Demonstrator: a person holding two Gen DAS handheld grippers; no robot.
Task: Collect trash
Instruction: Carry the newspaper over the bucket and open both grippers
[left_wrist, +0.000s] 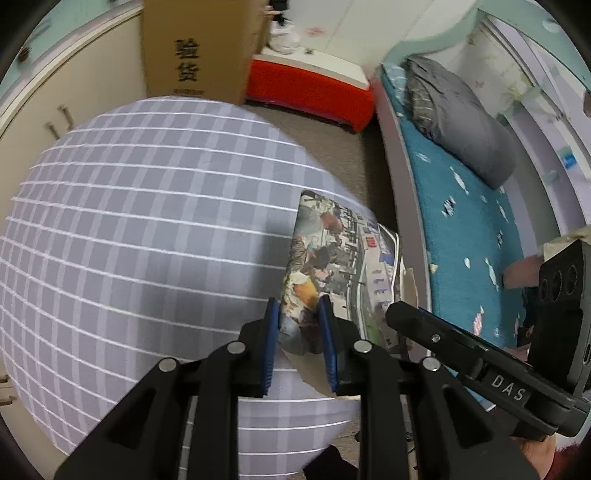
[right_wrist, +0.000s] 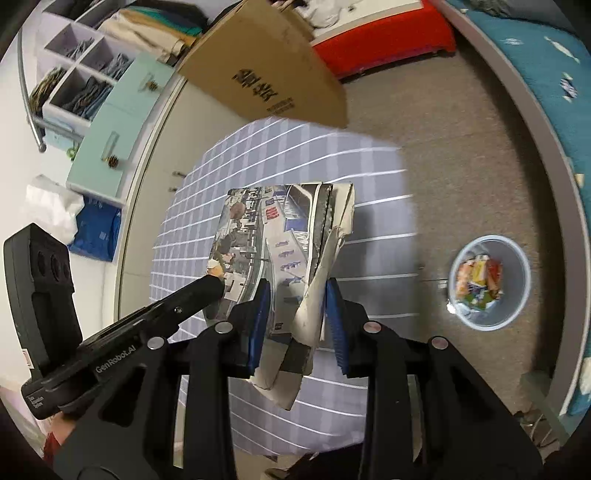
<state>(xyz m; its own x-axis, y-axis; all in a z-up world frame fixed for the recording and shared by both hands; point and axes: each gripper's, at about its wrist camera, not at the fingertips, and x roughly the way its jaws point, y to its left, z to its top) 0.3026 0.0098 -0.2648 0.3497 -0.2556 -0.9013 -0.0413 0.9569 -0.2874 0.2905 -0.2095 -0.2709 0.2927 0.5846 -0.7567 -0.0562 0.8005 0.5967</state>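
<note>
- left gripper (left_wrist: 300, 334) clamps folded newspaper (left_wrist: 334, 258) at near edge, above checkered table (left_wrist: 147, 221)
- right gripper (right_wrist: 297, 317) clamps its torn edge
- trash bin (right_wrist: 489, 282) on floor, right of table

box (right_wrist: 266, 66) behind table (right_wrist: 369, 173), bin (right_wrist: 487, 282) right

We hold the left gripper (left_wrist: 300, 325) over the checked tablecloth (left_wrist: 147, 240), its blue pads (left_wrist: 326, 332) pressed on the near corner of a printed newspaper (left_wrist: 340, 251). The right gripper (left_wrist: 397, 317) reaches in from the right, its tip at the paper's edge. Beyond the table stand a cardboard box (left_wrist: 195, 48), a red chest (left_wrist: 310, 92) and a blue bed (left_wrist: 472, 229) with grey bedding (left_wrist: 461, 118).
</note>
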